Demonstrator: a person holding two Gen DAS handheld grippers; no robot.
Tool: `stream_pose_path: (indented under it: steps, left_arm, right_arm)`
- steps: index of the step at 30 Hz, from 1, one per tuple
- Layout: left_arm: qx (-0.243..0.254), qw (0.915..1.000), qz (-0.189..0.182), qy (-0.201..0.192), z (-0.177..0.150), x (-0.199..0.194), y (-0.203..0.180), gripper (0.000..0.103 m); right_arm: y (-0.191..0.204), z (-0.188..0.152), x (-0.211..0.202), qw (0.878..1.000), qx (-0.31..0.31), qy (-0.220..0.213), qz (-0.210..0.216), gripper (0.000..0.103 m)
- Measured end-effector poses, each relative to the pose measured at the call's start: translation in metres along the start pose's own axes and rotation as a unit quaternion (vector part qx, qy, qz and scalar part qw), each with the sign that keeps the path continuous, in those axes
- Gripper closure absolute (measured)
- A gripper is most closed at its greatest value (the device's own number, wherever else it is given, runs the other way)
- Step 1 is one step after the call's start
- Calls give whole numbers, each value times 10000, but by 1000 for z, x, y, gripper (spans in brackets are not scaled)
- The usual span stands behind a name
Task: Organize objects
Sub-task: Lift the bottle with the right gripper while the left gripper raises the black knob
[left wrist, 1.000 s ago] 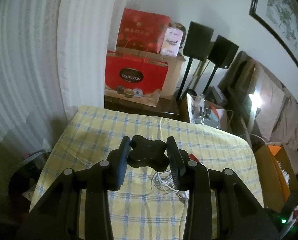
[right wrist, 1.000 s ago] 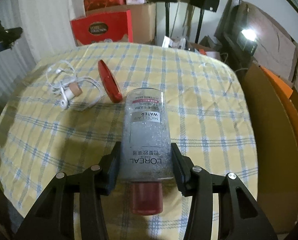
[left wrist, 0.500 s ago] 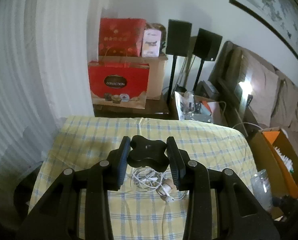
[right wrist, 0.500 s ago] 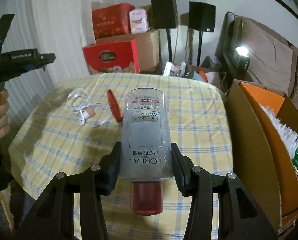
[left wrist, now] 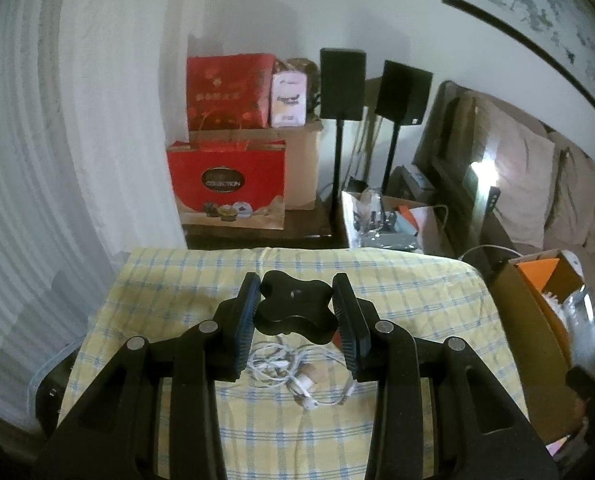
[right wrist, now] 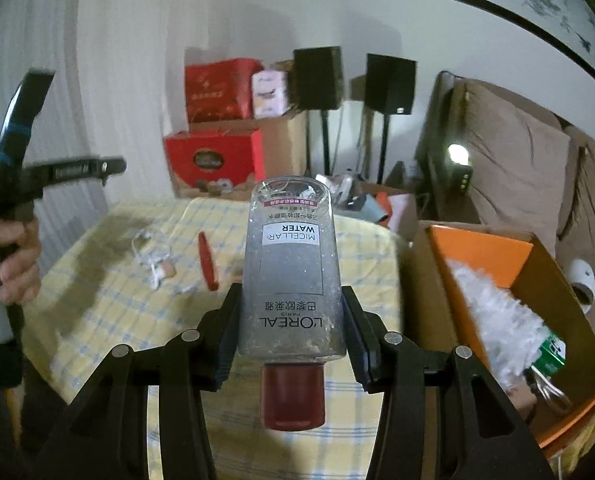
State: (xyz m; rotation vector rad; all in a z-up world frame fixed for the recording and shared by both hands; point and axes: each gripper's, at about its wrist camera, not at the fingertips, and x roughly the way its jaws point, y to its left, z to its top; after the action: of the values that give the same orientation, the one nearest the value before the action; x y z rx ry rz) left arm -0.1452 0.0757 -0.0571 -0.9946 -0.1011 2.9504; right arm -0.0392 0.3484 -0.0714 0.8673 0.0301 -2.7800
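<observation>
With the micellar water bottle (right wrist: 291, 272) pinched cap-down in the right claw (right wrist: 293, 334) above the tabletop (right wrist: 109, 300), it could be dropped short of the cardboard box (right wrist: 545, 292) if the smooth plastic slips.

Blurred and cut-off parts
The left hand-held gripper (right wrist: 37, 176) is motion-blurred; the framed picture (left wrist: 537, 12) runs past the edge.

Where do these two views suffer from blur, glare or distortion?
Right wrist view: the hand holding the other gripper at the left edge and the tablecloth are motion-smeared, while the bottle is sharp. Left wrist view: mostly sharp; a bright lamp glare washes out the sofa area. Both views: fisheye bends the walls and darkens the corners.
</observation>
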Motion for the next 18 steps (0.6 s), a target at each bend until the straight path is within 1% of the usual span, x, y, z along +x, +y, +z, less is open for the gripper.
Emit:
stream_pose_path:
  steps: [2,6,10,14,18]
  left_arm:
    - [-95,9995,-280,142,2,-1,-4,69]
    - [-82,9989,-444,90,7,-11,-15,69]
    - [-9,9991,-419,-64,10,-23,-24,69]
    - [86,9994,-294,-139,9,-26,-36,69]
    - [137,9992,-350,-92,6,-23,-44,69]
  right_arm:
    - [-7,5,-6,9999,87,-57,-27,55]
    - [-17,9,-14,9996,283,-71,65,55]
    - [-18,12,-23,9995,260,-156,101,55]
    - [-20,13,-32,9994,219,-255,-1,55]
    - [-28,15,-38,9990,271,-334,-100,55]
